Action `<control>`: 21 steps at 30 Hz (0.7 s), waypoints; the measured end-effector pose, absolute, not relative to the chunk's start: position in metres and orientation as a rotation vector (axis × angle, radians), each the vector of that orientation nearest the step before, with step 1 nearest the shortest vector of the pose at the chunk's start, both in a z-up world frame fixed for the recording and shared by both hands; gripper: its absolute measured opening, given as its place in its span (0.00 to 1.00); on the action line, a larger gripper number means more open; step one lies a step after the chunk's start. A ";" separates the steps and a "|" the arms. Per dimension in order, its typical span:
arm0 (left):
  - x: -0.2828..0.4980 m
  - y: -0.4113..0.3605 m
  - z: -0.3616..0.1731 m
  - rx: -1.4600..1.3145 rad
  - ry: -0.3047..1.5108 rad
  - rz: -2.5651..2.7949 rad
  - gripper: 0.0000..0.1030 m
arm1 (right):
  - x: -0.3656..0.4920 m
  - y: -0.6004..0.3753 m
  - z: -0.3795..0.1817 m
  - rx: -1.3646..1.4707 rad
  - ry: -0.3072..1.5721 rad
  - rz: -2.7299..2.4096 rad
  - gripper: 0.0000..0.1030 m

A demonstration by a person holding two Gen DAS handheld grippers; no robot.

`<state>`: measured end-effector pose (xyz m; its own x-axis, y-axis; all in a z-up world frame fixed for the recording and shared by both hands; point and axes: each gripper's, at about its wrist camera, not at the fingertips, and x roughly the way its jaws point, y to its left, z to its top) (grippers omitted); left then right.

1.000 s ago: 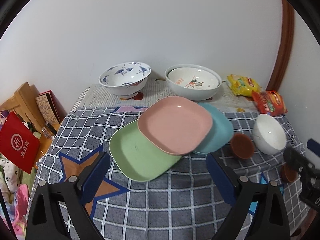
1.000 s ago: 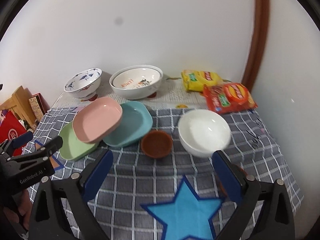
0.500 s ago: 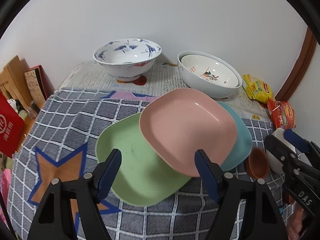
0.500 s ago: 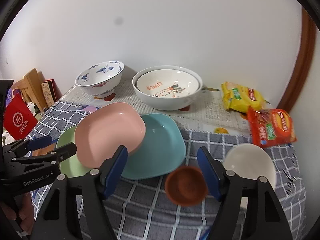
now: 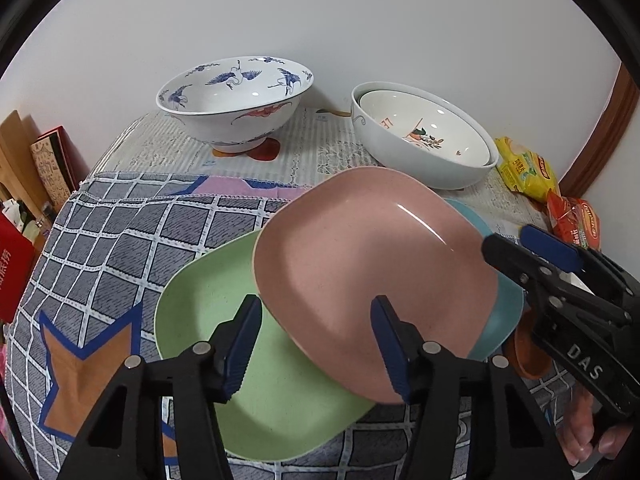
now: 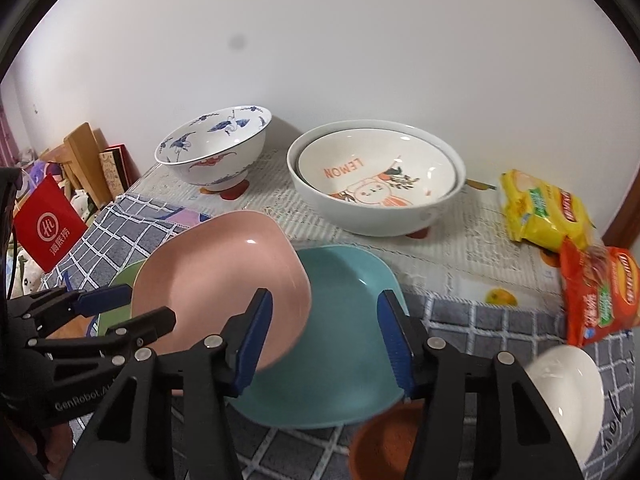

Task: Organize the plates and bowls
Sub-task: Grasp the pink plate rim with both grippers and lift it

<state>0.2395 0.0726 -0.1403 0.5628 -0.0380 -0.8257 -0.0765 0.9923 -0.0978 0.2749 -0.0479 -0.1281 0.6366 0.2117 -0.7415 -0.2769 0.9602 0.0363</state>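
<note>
Three square plates overlap on the checked cloth: a pink plate lies on top of a green plate and a teal plate. My left gripper hovers over the pink plate's near edge, its jaws closing, pads touching nothing. My right gripper hangs above the teal plate, jaws closing too, with nothing gripped. A blue-crane bowl and nested white bowls stand at the back. A brown dish and a small white bowl sit near right.
Yellow and orange snack packs lie at the table's right edge by the wall. A red bag and wooden boards stand off the left side. Each gripper shows in the other's view: right gripper, left gripper.
Both grippers came forward and down toward the stacked plates, the right one swinging left from the white bowl to the teal plate. Both sets of jaws have narrowed.
</note>
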 end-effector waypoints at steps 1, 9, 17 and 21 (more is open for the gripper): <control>0.241 0.073 -0.141 -0.128 0.974 0.028 0.53 | 0.278 -0.047 -0.130 -0.081 0.838 0.285 0.50; 0.250 0.080 -0.147 -0.121 0.975 0.051 0.46 | 0.297 -0.038 -0.146 -0.065 0.875 0.333 0.30; 0.252 0.088 -0.157 -0.147 1.004 0.063 0.19 | 0.294 -0.033 -0.157 -0.062 0.921 0.361 0.08; 0.247 0.092 -0.156 -0.183 1.004 0.056 0.13 | 0.287 -0.038 -0.154 -0.036 0.931 0.351 0.07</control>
